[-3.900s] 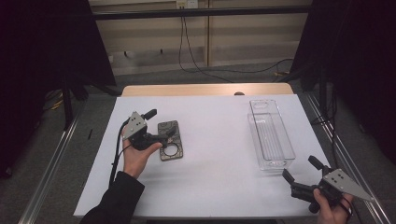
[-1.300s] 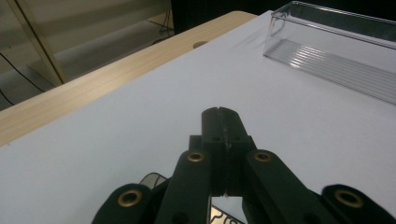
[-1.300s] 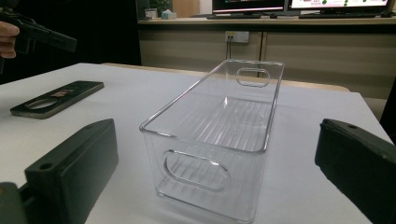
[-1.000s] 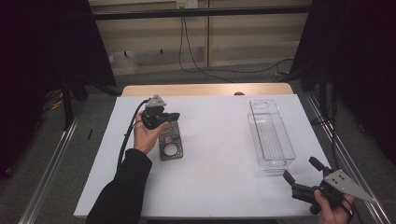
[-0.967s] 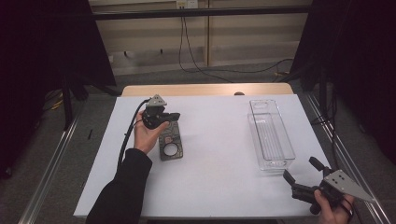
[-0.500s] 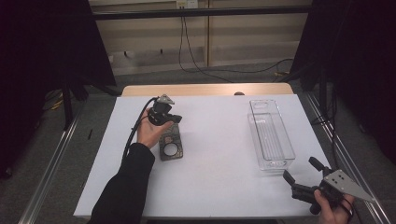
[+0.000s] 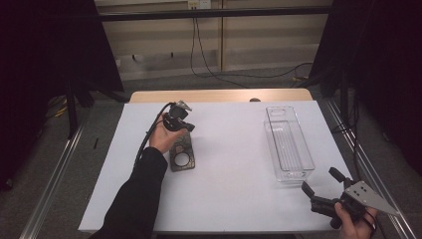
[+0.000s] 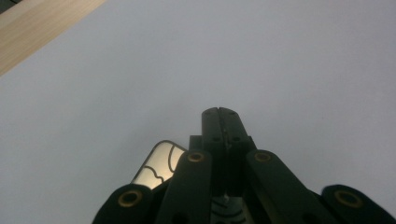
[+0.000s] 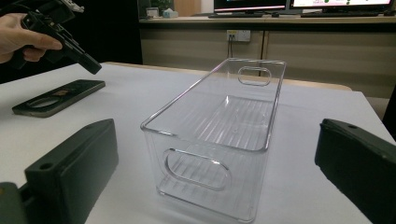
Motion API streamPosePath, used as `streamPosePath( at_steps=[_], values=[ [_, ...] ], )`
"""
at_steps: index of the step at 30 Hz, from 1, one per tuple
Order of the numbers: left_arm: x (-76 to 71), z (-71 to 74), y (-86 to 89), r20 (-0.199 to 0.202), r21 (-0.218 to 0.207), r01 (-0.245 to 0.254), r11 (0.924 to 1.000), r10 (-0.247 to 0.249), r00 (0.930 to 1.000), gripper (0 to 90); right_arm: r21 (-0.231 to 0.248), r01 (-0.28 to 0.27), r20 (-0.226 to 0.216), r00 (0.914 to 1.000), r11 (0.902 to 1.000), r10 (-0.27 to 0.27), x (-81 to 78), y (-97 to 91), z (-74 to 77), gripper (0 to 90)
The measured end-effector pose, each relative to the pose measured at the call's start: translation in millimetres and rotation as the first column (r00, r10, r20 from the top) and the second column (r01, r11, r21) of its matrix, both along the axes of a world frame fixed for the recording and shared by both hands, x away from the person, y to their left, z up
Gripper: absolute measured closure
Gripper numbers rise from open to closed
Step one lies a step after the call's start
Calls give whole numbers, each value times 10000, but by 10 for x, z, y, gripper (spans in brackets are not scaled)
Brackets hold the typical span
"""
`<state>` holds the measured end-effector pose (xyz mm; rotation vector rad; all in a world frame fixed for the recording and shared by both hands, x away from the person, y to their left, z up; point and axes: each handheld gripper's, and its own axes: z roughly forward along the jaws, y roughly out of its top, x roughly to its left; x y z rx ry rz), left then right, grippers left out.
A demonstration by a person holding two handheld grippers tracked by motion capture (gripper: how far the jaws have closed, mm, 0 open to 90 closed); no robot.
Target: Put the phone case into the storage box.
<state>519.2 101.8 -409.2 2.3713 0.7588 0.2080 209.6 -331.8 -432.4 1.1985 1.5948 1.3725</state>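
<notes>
Two grippers were held over the white table (image 7: 224, 199). The left gripper (image 7: 188, 128) was pressed together with nothing in it, just above the far end of the flat dark plate (image 7: 181, 158), probably to push it. The right gripper (image 7: 317, 185) was kept wide apart near the clear bin (image 7: 288, 149), probably waiting.

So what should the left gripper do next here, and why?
Probably open its fingers. The left gripper hovers over the far end of the dark flat case with its fingers pressed shut on nothing, so it cannot take the case as it is. The right gripper waits open near the clear bin, which is empty.
</notes>
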Motion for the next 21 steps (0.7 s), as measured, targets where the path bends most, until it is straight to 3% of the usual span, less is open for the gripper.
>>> streamPosePath(
  at_steps=[7, 10, 14, 19, 21],
  values=[
    [53, -118, -65, -198, 274, 27, 9996, -22, 9998, 900, -10, -40, 6, 10000, 10000, 40, -3, -2, 0, 0],
    [75, -158, -78, -95, 586, -16, 9983, 21, 10000, 900, 11, -26, 1, 10000, 10000, 26, -2, -2, -1, 0],
    [96, -198, -50, -232, 498, -133, 9987, 145, 9996, 900, -5, -75, -2, 10000, 10000, 75, -2, 2, 0, 0],
    [93, -223, -58, -176, 892, -11, 9960, 27, 9998, 900, 13, -47, -1, 10000, 10000, 47, -3, -3, -1, 0],
    [83, -249, -70, -185, 612, -390, 9974, 402, 9990, 900, -2, -60, 7, 10000, 10000, 60, -3, 0, 0, 0]
  ],
)
